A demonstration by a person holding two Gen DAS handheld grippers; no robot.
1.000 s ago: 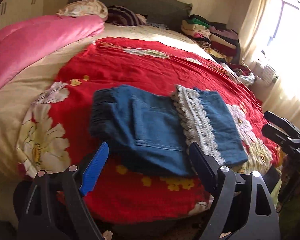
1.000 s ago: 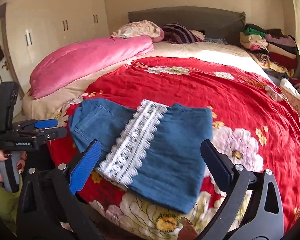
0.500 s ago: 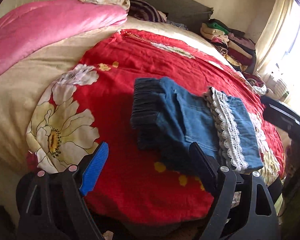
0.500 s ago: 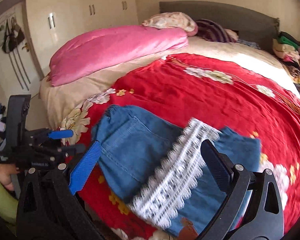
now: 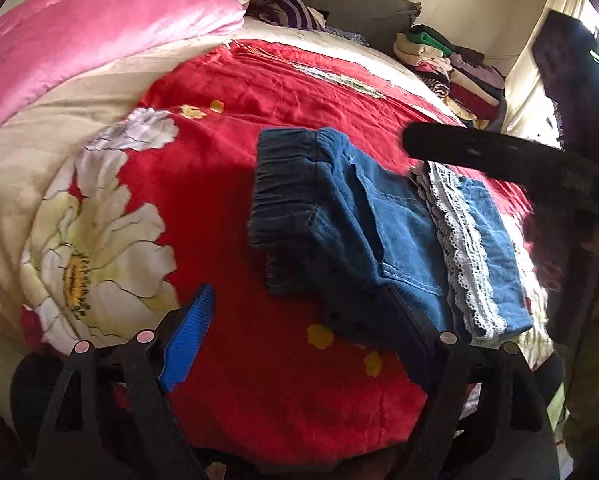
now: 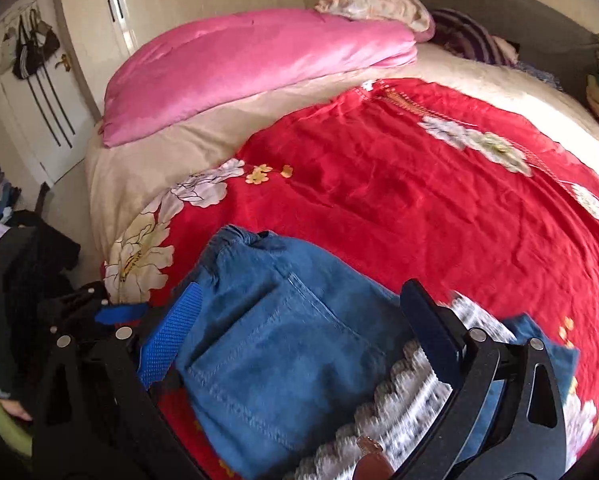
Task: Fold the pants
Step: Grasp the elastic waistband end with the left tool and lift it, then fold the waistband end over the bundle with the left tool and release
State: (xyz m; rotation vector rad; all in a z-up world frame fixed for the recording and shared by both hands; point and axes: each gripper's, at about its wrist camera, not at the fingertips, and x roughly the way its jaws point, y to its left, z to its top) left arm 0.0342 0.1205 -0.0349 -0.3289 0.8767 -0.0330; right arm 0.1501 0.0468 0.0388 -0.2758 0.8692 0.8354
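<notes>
Both claws slid left along the bed; the right claw [image 6: 299,340] and left claw [image 5: 303,320] hang released, pants [image 5: 379,232] under them.

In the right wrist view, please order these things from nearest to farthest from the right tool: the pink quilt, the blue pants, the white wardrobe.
1. Blue pants, lying between the fingers of the right tool.
2. Pink quilt, along the bed's far left side.
3. White wardrobe, against the wall behind the quilt.
</notes>
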